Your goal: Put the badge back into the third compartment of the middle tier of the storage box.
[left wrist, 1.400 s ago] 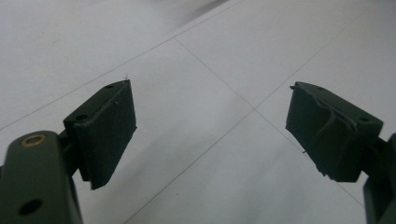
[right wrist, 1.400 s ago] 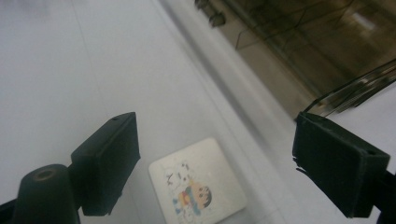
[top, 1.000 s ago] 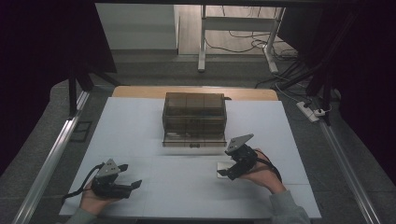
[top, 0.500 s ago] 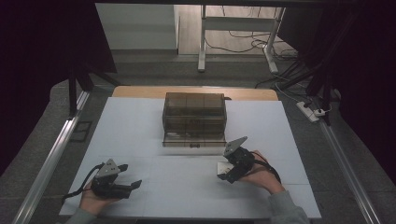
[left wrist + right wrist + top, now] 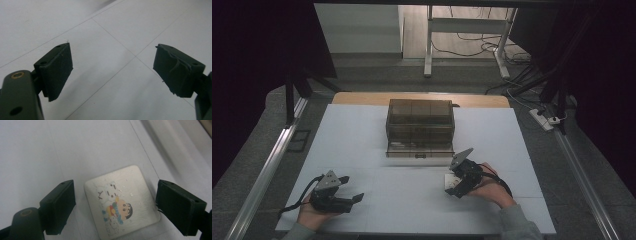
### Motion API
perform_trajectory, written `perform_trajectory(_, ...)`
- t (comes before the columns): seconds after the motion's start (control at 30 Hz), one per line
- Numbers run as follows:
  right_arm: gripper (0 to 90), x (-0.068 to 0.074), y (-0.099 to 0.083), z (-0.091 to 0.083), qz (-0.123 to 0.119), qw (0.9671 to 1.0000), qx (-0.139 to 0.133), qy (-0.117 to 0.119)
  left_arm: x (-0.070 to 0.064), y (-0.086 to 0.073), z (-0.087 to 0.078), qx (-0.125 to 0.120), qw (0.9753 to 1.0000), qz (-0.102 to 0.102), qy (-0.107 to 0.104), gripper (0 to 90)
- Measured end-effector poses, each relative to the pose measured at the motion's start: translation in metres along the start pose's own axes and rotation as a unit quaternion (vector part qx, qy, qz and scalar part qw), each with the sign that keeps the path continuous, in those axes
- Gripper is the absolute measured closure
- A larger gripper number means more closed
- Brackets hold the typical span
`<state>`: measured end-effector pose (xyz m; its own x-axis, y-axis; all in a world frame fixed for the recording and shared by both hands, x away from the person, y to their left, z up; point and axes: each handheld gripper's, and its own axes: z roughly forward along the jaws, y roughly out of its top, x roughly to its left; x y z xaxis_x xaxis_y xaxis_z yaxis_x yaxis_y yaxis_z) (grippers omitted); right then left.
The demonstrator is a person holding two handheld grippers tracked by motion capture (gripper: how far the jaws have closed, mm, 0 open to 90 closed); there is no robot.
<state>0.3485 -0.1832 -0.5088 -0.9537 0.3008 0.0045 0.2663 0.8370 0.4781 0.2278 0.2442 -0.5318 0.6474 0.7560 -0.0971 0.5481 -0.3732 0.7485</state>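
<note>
Directly between spread fingers point(image 5: 180, 210), cartoon tile point(image 5: 122, 203)

In the high view, the right gripper point(image 5: 458, 186) covers most of the white tile point(image 5: 449, 179). The brown box's point(image 5: 420, 125) contents are too dim to tell.

Table: white rectangular tabletop point(image 5: 362, 130) with a wooden far edge.
Floor: grey point(image 5: 377, 75), crossed by black cables point(image 5: 462, 42).
Beyond: white metal desk legs point(image 5: 428, 45).
Sides: dark.
</note>
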Motion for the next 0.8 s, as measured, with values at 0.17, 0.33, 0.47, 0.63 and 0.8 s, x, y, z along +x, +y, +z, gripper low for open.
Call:
perform_trajectory(0.17, 18.2, -0.0017, -0.0010, 0.0019, -0.003, 1.0000, 0.006, -0.005, 0.0001, 0.0000, 0.0004, 0.001, 1.0000, 0.000, 0.000, 15.6)
perform_trajectory(0.33, 21.9, -0.0006, -0.0009, 0.0022, -0.015, 0.9998, 0.009, -0.012, 0.0001, -0.0001, 0.0003, 0.001, 1.0000, 0.000, 0.000, 15.6)
perform_trajectory(0.47, 26.5, 0.0005, -0.0002, 0.0016, -0.028, 0.9995, 0.013, -0.010, 0.0002, -0.0002, 0.0002, 0.002, 1.0000, 0.001, 0.001, 15.6)
perform_trajectory(0.63, 32.8, 0.0012, -0.0019, 0.0004, -0.033, 0.9994, 0.003, -0.008, 0.0001, -0.0002, -0.0005, 0.000, 1.0000, 0.000, 0.002, 15.6)
perform_trajectory(0.8, 33.1, 0.0023, -0.0021, -0.0003, -0.039, 0.9992, 0.001, -0.013, 0.0002, -0.0002, -0.0001, 0.001, 1.0000, 0.000, 0.002, 15.6)
